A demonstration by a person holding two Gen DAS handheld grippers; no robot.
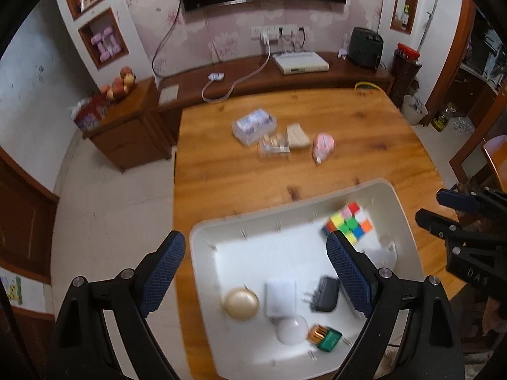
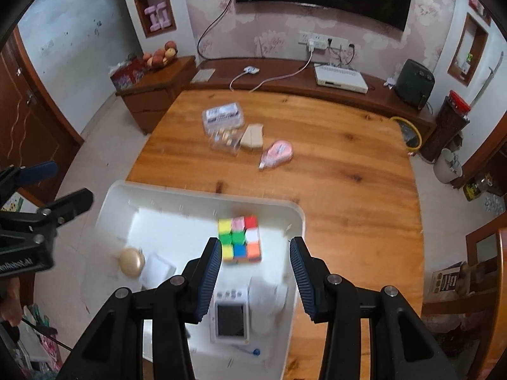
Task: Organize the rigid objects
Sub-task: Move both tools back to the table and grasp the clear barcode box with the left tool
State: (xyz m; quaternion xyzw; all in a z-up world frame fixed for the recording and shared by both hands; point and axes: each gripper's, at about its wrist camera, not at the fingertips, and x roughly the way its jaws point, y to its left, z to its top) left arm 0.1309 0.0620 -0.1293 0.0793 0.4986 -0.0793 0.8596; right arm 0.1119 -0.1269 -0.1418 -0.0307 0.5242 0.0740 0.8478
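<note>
Already the white bin [image 1: 402,221] held most of the rigid things: the cube [image 2: 240,240] near its far wall, a gold disc [image 1: 241,303], a white box [image 1: 280,297], a dark case [image 1: 326,294], a green tin [image 1: 326,339] and a small screen device [image 2: 229,319], each lying apart so none stacked. Both tools hung above it with nothing between their fingers: the left gripper [image 1: 256,277] spread wide, the right gripper [image 2: 256,280] parted over the cube. Four pieces waited mid-table [image 1: 221,171], well apart from the bin: a clear box [image 1: 253,125], a small clear case [image 1: 274,147], a beige wedge [image 1: 298,136] and a pink tape roller [image 1: 324,145], the first three touching. Bare wood lay between bin and cluster, so a forward reach looked unobstructed; the pink roller, lying just beside the others, seemed easiest to take.
</note>
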